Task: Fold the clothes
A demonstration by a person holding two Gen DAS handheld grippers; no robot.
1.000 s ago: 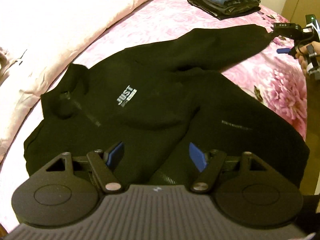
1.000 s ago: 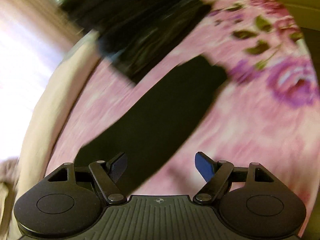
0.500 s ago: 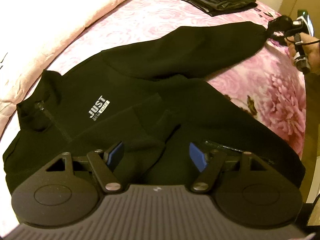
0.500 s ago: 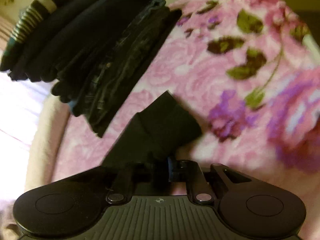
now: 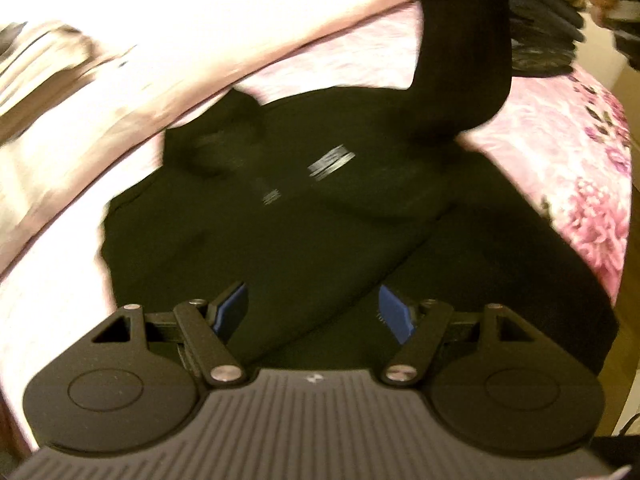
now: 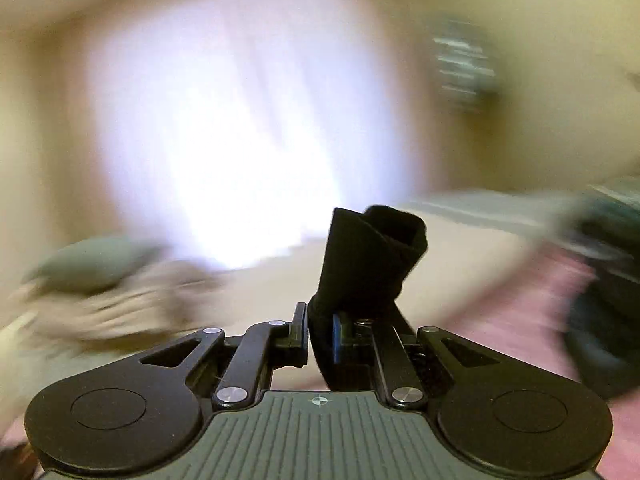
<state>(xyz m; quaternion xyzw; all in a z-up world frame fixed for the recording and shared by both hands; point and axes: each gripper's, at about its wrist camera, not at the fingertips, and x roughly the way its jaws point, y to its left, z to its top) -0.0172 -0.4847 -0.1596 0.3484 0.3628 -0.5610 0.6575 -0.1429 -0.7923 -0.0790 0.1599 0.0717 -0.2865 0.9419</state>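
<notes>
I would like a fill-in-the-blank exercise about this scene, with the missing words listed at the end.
1. The right gripper is shut on the jacket's ____.
2. The black jacket lies on a bedspread printed with ____.
3. The left gripper has its jaws ____.

Missing words: sleeve; flowers; open

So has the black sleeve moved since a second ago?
Yes. The sleeve lay flat on the pink bedspread; now it stands up off it, its cuff pinched in the right gripper.
</notes>
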